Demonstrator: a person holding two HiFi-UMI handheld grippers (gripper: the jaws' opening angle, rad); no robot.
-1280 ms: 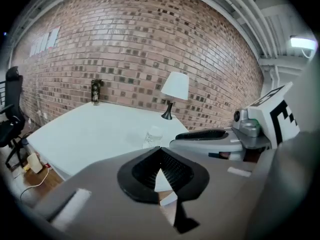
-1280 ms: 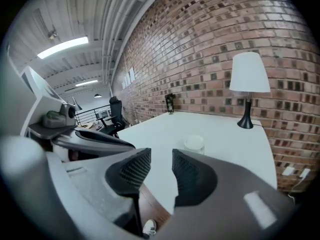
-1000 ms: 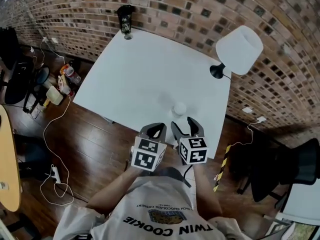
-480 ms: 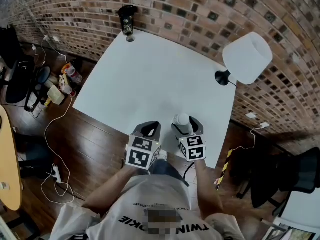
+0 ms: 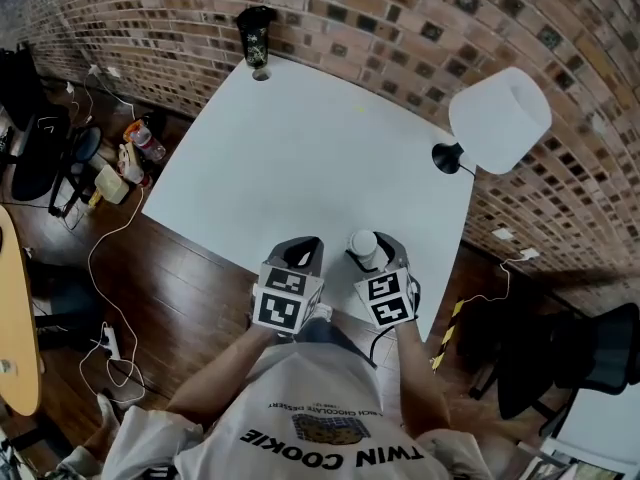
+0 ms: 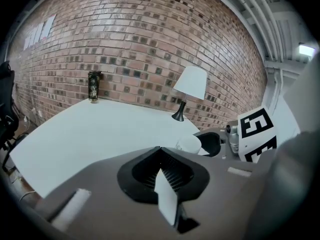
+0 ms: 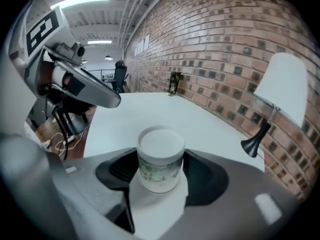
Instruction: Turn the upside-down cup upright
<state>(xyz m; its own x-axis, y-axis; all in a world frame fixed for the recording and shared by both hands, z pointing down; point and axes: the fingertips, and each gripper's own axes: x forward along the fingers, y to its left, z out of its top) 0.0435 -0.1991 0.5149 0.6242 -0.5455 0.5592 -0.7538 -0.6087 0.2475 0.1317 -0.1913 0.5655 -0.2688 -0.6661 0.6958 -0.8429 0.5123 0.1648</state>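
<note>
The cup (image 5: 363, 245) is white with a green printed band and stands upside down, flat base up, near the front edge of the white table (image 5: 300, 138). My right gripper (image 5: 369, 255) has the cup (image 7: 160, 156) between its jaws, which are closing, and the pads lie against its two sides. My left gripper (image 5: 299, 254) is just to the left, shut with nothing in it. Its jaws (image 6: 162, 173) point over the table. In the left gripper view the cup (image 6: 190, 144) shows at the right, beside the right gripper's marker cube (image 6: 256, 134).
A white-shaded lamp (image 5: 497, 118) on a black foot stands at the table's right edge. A dark can (image 5: 251, 34) stands at the far corner by the brick wall. Bottles, cables and a chair lie on the wooden floor (image 5: 180, 298) to the left.
The cup stood on the table ahead of the right gripper; now it is between that gripper's jaws. Both grippers have shifted across the table's front edge, and the right one has rolled.
</note>
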